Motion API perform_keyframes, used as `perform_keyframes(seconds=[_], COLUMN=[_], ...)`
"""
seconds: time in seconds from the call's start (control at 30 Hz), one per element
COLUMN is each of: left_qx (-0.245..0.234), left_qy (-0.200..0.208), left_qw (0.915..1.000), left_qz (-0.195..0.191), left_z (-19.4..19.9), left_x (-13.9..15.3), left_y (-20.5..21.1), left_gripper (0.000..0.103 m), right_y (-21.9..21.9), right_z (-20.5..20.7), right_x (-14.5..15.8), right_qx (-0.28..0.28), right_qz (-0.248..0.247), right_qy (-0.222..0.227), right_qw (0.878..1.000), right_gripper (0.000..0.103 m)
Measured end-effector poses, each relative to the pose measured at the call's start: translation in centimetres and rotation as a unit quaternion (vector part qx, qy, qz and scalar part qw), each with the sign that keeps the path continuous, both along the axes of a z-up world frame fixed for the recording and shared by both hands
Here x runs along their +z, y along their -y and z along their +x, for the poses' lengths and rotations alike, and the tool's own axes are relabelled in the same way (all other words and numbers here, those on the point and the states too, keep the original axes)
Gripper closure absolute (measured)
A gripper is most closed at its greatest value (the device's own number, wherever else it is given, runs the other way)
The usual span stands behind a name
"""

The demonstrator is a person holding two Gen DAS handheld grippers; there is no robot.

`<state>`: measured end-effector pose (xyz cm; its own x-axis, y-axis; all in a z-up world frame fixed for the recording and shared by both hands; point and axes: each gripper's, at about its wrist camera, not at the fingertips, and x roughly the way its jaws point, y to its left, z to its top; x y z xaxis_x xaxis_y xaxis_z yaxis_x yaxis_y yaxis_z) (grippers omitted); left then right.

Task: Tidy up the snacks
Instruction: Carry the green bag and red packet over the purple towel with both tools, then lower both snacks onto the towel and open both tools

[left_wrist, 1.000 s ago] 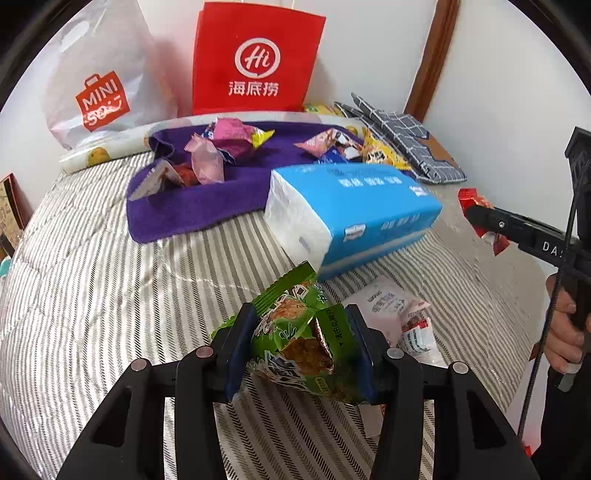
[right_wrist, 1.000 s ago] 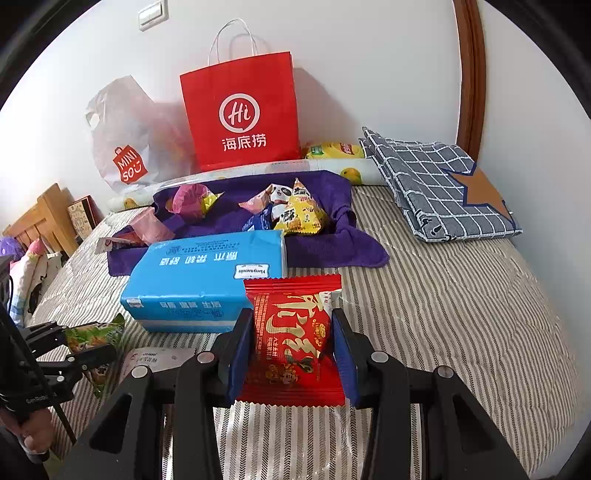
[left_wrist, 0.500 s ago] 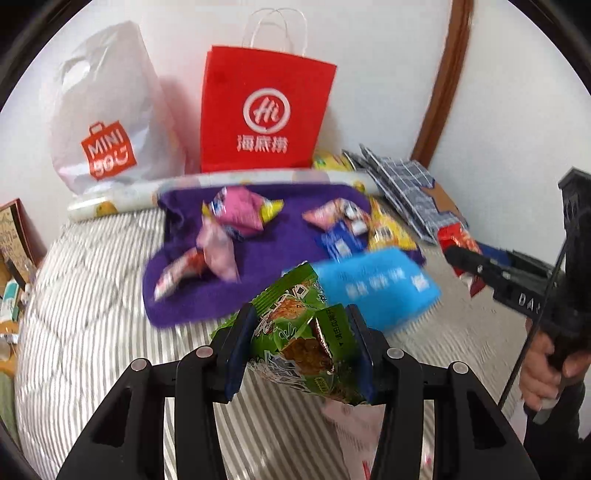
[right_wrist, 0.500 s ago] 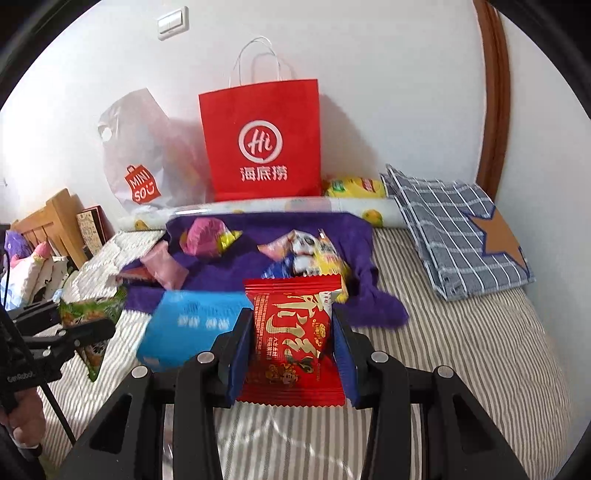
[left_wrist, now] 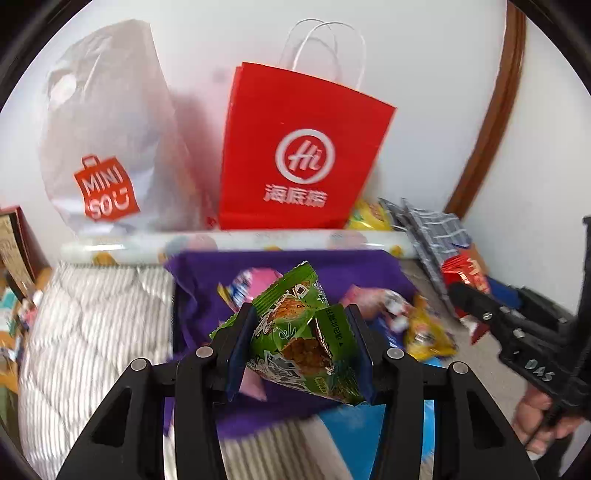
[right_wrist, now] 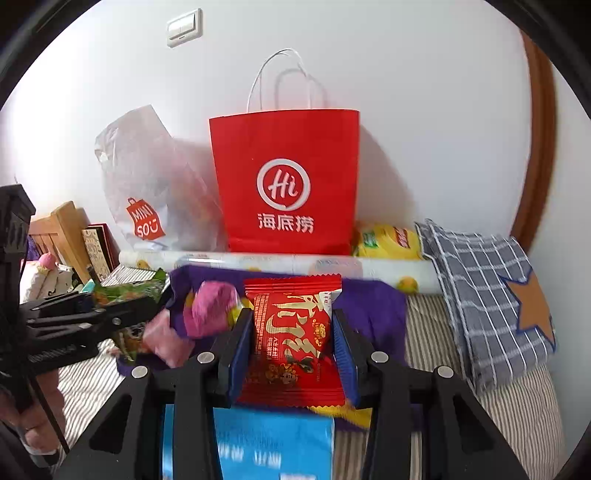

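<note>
Snacks in play: a green snack packet (left_wrist: 303, 332) clamped between the blue pads of the left hand-held gripper (left_wrist: 301, 345), and a red snack packet (right_wrist: 291, 332) clamped upright in the right hand-held gripper (right_wrist: 291, 347). Both packets hang in the air above a purple towel (left_wrist: 354, 269) spread on the bed (right_wrist: 517, 413).

Bed: grey-and-white striped quilted cover. Loose snacks on the towel: a pink packet (right_wrist: 212, 306), a paler pink one (right_wrist: 166, 338) just beside it, a yellow one (left_wrist: 424, 332) toward the right. A blue tissue pack (right_wrist: 273, 443) lies on the near side of the towel, under the gripper fingers.

Along the far edge of the towel lies a white printed roll (right_wrist: 332, 266). Behind it, against the white wall, stands a red paper bag (right_wrist: 288, 184) with white handles, upright; a clear plastic bag with an orange logo (right_wrist: 155, 184) leans beside it on the left. A yellow packet (right_wrist: 388, 240) sits right of the red bag. A folded grey checked cloth with an orange star (right_wrist: 487, 295) lies at the bed's right side. Light switch (right_wrist: 184, 27) high on the wall; brown wooden trim (right_wrist: 535, 147) to the right. Background in the left wrist view is blurred.
</note>
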<state>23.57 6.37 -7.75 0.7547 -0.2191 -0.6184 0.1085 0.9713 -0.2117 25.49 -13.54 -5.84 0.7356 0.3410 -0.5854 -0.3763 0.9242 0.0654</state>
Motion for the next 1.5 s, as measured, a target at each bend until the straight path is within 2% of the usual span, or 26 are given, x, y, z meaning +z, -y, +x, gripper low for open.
perform_keyframes(seconds=[0.17,0.27,0.37,0.5,0.7,0.87,0.93,1.07,1.33,1.5], left_qx=[0.001,0.005,0.010,0.004,0.006,0.009,0.009,0.012,0.014,0.004], left_qy=[-0.031,-0.052,-0.057,-0.074,-0.069,-0.066,-0.068,-0.063,-0.047,-0.040], left_qw=[0.9992,0.9984,0.9983,0.9970,0.9975,0.9977,0.9977,0.9978,0.9988,0.9992], left_qz=[-0.026,-0.019,0.002,-0.024,-0.009,-0.006,-0.005,-0.014,0.010,0.003], left_z=[2.2,2.7,2.7,2.8,2.6,2.4,2.3,2.0,1.1,0.8], left_x=[-2.6,-4.6,-5.5,-6.2,-6.2,-6.0,-5.9,-5.6,-4.7,-4.2], left_y=[-0.9,-0.9,-0.5,-0.6,-0.2,-0.2,-0.2,-0.4,0.1,0.1], left_gripper=[0.055,0.054,0.053,0.054,0.053,0.049,0.047,0.039,0.037,0.037], right_y=[-0.5,-0.7,-1.1,-0.8,-0.5,0.0,0.1,0.1,0.4,0.3], right_z=[3.2,4.0,4.4,4.4,4.2,3.8,3.7,3.6,2.8,1.5], right_x=[-3.2,-5.5,-6.7,-6.7,-6.9,-6.5,-6.4,-6.3,-5.6,-4.9], right_qx=[-0.006,-0.001,-0.005,-0.010,-0.026,-0.031,-0.035,-0.033,-0.047,-0.040], right_qz=[-0.008,-0.030,-0.050,-0.043,-0.044,-0.031,-0.027,-0.025,-0.013,-0.003], right_qy=[-0.033,-0.055,-0.067,-0.067,-0.062,-0.048,-0.043,-0.038,-0.018,0.010], right_qw=[0.999,0.998,0.997,0.997,0.997,0.998,0.998,0.998,0.999,0.999], right_gripper=[0.064,0.064,0.064,0.063,0.063,0.045,0.043,0.041,0.039,0.039])
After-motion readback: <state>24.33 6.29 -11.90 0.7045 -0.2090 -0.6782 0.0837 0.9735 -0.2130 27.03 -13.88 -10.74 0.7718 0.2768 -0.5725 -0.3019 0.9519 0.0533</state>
